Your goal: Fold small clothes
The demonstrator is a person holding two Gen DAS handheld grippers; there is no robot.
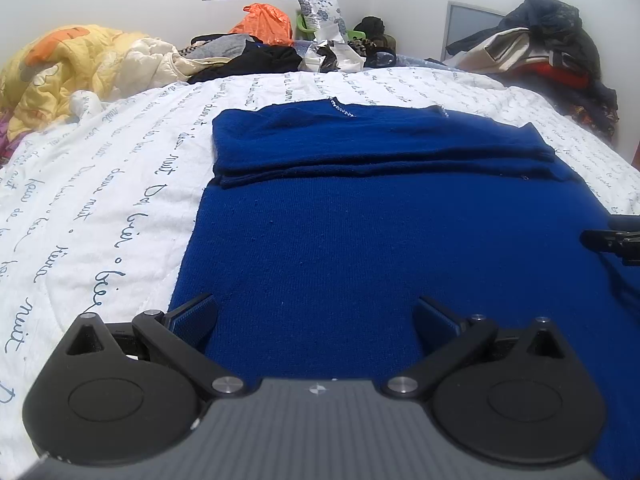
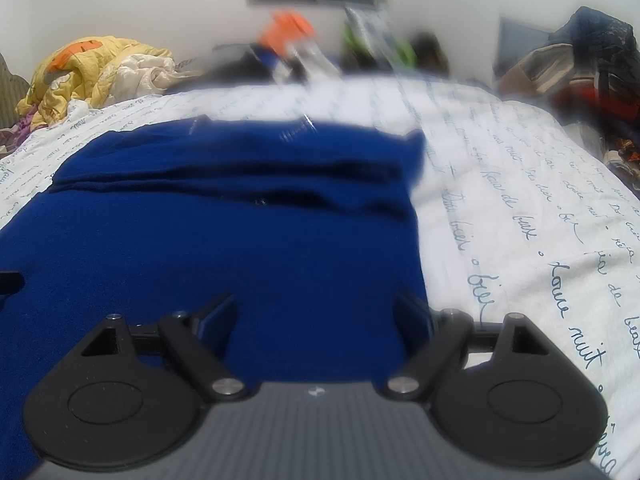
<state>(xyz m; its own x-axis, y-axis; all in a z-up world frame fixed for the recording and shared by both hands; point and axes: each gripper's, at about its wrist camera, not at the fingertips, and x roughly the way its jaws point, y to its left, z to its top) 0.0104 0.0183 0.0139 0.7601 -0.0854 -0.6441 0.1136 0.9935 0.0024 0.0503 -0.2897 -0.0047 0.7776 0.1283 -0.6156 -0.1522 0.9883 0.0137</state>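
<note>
Blue knit fills the middle of the bed — a sweater (image 1: pixel 360 220) lies flat on the white quilt (image 1: pixel 100 184) with its printed script, its far part already laid over in a band across the chest. Both claws sit low over the near hem. The left claw (image 1: pixel 316 316) stands wide apart with nothing between its fingers but the cloth beneath it, near the sweater's left edge. The right claw (image 2: pixel 316 312) is spread nearly as wide and grips nothing either, its right finger just at the sweater's right edge where the quilt begins.

My guess is the hem gets pinched next and carried toward the collar. The risk is in the pinch — the right claw could catch quilt along with knit, or one side could take only the top layer, so the fold would go crooked or drag the band askew.
</note>
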